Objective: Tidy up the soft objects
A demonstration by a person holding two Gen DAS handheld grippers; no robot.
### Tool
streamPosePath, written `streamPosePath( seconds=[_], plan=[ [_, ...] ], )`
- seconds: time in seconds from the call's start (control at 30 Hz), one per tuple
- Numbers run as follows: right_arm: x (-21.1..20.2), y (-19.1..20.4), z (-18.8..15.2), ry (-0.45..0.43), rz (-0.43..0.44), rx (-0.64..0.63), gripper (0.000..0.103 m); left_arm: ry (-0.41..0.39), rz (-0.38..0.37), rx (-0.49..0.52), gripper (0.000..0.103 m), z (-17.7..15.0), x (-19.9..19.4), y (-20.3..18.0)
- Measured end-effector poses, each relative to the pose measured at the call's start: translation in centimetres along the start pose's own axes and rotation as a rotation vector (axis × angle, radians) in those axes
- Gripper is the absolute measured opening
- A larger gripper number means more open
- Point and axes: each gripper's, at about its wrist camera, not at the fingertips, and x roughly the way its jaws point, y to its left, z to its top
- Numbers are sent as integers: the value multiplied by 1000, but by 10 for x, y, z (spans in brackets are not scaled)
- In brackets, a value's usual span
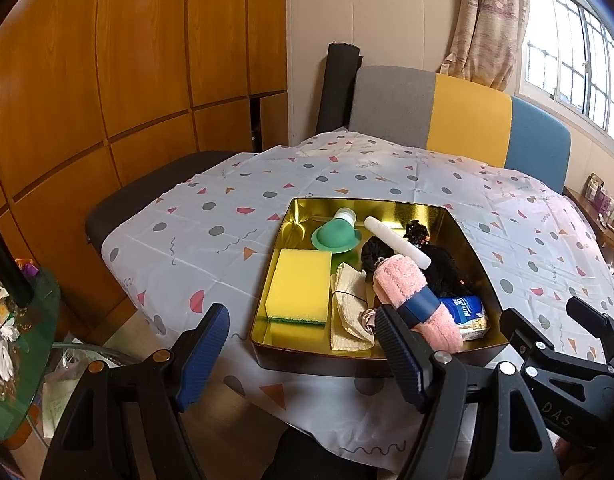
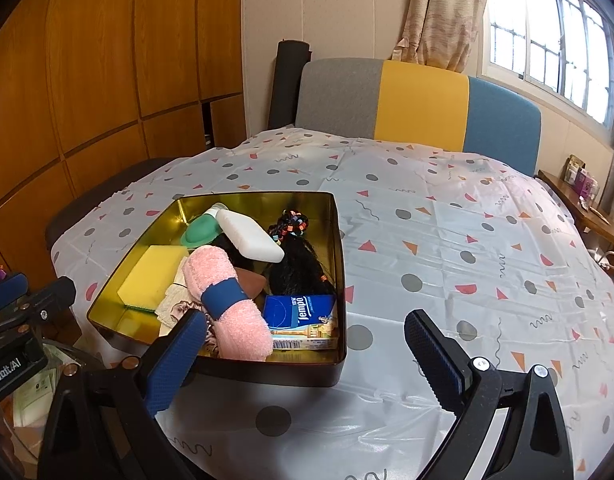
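A gold-lined tin box (image 1: 473, 240) (image 2: 339, 240) rests on the patterned tablecloth. Inside lie a yellow sponge (image 1: 299, 284) (image 2: 155, 272), a green silicone cap (image 1: 335, 234) (image 2: 201, 230), a white bottle (image 1: 399, 242) (image 2: 251, 236), a rolled pink towel with a blue band (image 1: 411, 292) (image 2: 227, 296), a beige cloth (image 1: 349, 304), a black hairpiece (image 2: 297, 264) and a blue tissue pack (image 1: 469, 310) (image 2: 301, 312). My left gripper (image 1: 303, 356) hovers open before the box's near rim, holding nothing. My right gripper (image 2: 307, 364) is open too, at the box's near right corner.
The tablecloth (image 2: 467, 240) spreads wide to the right of the box. A grey, yellow and blue sofa back (image 2: 419, 100) stands behind the table. A green glass side table (image 1: 23, 340) with clutter sits low on the left. Wooden cabinets (image 1: 107, 80) line the left wall.
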Motion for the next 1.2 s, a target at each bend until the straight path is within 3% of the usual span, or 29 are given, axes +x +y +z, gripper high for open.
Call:
streamPosePath(
  seconds=[1.2],
  plan=[
    [-1,-1,-1,0,0,5,101,17,1,4,77,-2,0,1]
  ],
)
